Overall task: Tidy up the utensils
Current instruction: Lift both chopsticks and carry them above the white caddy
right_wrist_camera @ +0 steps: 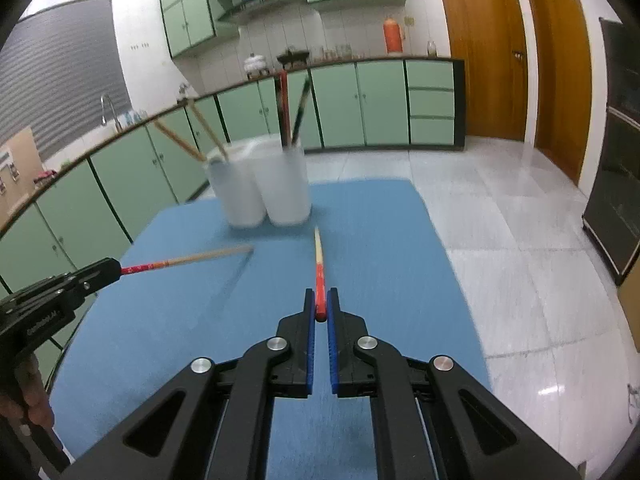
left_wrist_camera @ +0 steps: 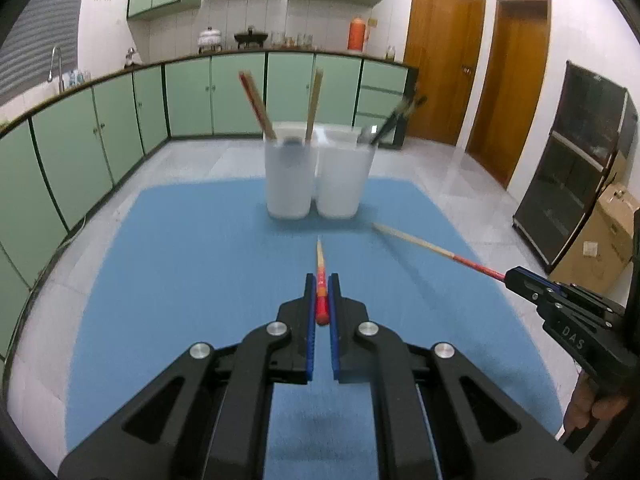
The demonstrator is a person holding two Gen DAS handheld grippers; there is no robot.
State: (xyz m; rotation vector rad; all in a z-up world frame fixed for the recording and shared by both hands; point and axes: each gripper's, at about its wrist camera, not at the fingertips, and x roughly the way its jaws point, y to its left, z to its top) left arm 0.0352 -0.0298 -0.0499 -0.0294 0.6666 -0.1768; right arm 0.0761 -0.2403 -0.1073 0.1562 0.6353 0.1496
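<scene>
Blue mat (left_wrist_camera: 180, 280) covers the surface in the left wrist view, and at the upper middle of the frame two white cups (left_wrist_camera: 318, 176) stand touching side by side, the left one with two wooden chopsticks in it, the right one with dark-handled utensils. So part of the sorting looks done. The left hand-held gripper (left_wrist_camera: 322, 300) at lower centre is clamped narrow on the red end of a chopstick (left_wrist_camera: 320, 276), whose pale tip points toward the cups. At the right edge the right hand-held gripper (left_wrist_camera: 516, 278) grips a second chopstick (left_wrist_camera: 432, 248), slanting up-left over the mat

In the right wrist view the same cups (right_wrist_camera: 266, 192) sit at upper centre-left. The right hand-held gripper (right_wrist_camera: 321, 308) is closed tight on its chopstick (right_wrist_camera: 319, 264), tip aimed at the cups. At the left edge the left hand-held gripper (right_wrist_camera: 108, 272) holds its chopstick (right_wrist_camera: 192, 258) nearly level, a hand (right_wrist_camera: 34, 392) below it. No loose utensil shows on the mat; judging by this, these two chopsticks remain to be dropped in a cup. Both point forward and slightly down
</scene>
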